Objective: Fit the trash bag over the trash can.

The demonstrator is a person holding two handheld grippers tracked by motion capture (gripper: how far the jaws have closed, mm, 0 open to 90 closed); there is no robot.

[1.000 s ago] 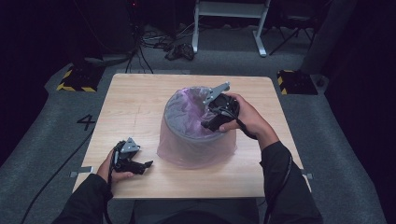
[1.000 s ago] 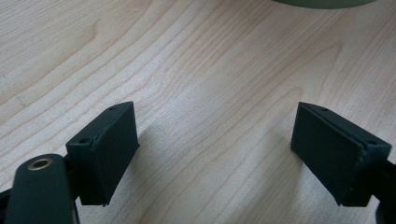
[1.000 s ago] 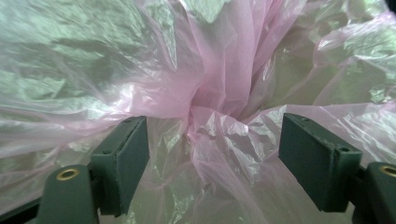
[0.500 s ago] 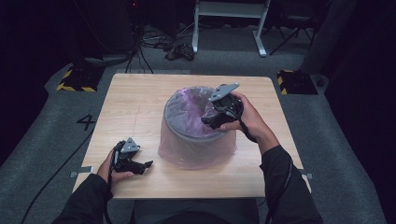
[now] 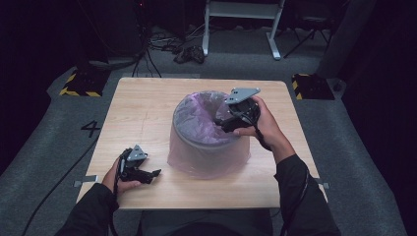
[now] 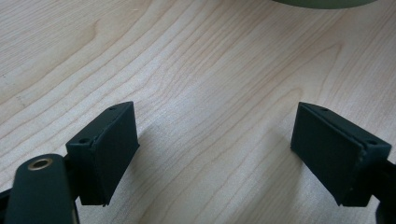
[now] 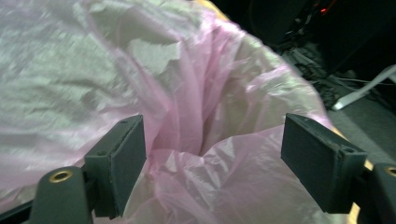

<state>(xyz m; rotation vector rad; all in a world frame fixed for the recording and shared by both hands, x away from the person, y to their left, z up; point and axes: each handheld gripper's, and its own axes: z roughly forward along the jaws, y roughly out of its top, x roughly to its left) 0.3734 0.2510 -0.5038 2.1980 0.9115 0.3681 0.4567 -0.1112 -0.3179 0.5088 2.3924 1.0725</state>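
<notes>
At the centre of the pale wooden worktop, a round grey bin wears a thin pink plastic liner bag draped over its rim. My right hand-held gripper hovers over the rim on the side nearest the right edge, jaws wide apart and holding nothing, with crumpled pink film lying between them. To do this well, I judge I should pinch one fold of film only, close gently, and avoid tearing it. My left hand-held gripper rests near the front-left corner, jaws spread wide, empty.
</notes>
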